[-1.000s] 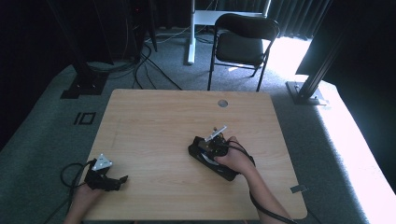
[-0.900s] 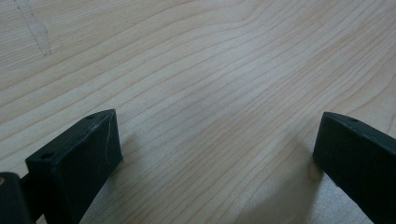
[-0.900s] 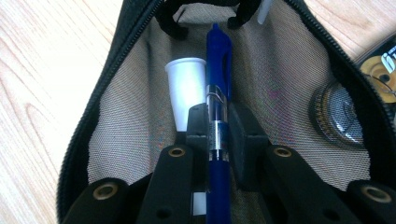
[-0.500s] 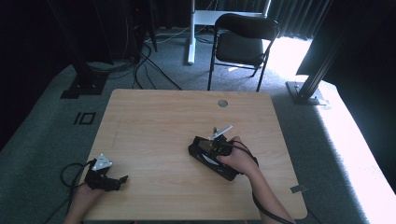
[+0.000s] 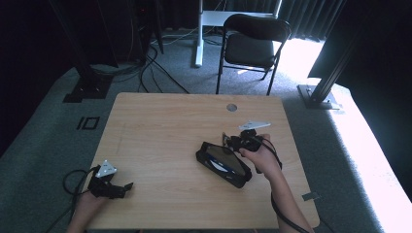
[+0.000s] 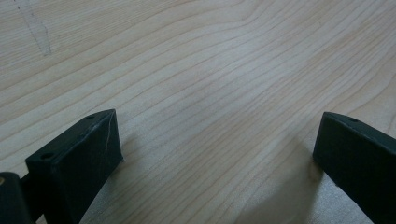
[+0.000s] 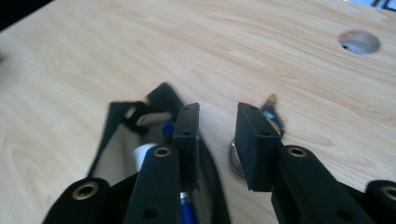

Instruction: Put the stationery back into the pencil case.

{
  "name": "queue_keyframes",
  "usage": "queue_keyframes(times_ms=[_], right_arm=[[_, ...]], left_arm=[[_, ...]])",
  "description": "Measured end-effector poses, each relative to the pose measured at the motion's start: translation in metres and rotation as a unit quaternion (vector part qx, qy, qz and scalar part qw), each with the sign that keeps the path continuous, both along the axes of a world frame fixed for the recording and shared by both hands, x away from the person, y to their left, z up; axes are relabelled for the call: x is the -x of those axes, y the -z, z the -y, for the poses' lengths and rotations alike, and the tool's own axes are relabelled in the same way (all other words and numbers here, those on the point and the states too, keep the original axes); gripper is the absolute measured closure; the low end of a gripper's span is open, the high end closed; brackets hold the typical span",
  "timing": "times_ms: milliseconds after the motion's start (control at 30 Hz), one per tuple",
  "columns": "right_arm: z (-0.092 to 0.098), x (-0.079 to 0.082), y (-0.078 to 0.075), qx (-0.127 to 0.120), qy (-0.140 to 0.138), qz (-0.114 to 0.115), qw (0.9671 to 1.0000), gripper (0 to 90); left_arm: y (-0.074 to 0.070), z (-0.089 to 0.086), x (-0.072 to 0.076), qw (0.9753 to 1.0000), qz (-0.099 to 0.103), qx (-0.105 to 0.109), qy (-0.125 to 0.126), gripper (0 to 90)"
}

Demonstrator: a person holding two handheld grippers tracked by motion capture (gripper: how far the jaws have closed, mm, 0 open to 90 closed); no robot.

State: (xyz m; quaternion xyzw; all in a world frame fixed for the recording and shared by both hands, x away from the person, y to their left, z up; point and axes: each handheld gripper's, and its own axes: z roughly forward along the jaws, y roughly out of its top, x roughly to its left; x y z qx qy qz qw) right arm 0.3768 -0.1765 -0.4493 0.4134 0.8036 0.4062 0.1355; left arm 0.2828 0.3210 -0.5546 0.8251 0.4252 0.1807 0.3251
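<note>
Near us, our left gripper (image 5: pixel 114 186) rests idle on the desk (image 5: pixel 160 126), fingers wide, out of the way. Farther off, our right gripper (image 7: pixel 217 140) hovers, fingers narrow and empty, at the open pencil case (image 5: pixel 223 163), likely ready to reach its pens (image 7: pixel 187 212).

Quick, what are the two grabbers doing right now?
Left gripper: open, jaws wide apart over bare table, holding nothing.
Right gripper: open, jaws a little apart beside the black pouch, nothing between them.

A black folding chair (image 5: pixel 252 43) stands beyond the wooden table (image 5: pixel 160 126), with cables (image 5: pixel 155 68) nearby.
</note>
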Motion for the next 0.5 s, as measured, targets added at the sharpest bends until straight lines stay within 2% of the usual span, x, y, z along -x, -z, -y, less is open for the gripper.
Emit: queue_keyframes(times_ms=[167, 300, 500], right_arm=[[0.007, -0.012, 0.012, 0.006, 0.033, -0.014, 0.9994, 65.5], [0.009, -0.021, 0.02, 0.013, 0.057, -0.011, 0.9982, 62.8], [0.006, -0.035, 0.028, 0.024, 0.078, -0.026, 0.9963, 59.1]], left_arm=[[0.0, 0.0, 0.0, 1.0, 0.0, 0.0, 0.0, 1.2], [0.0, 0.0, 0.0, 1.0, 0.0, 0.0, 0.0, 1.2], [0.0, 0.0, 0.0, 1.0, 0.0, 0.0, 0.0, 1.2]])
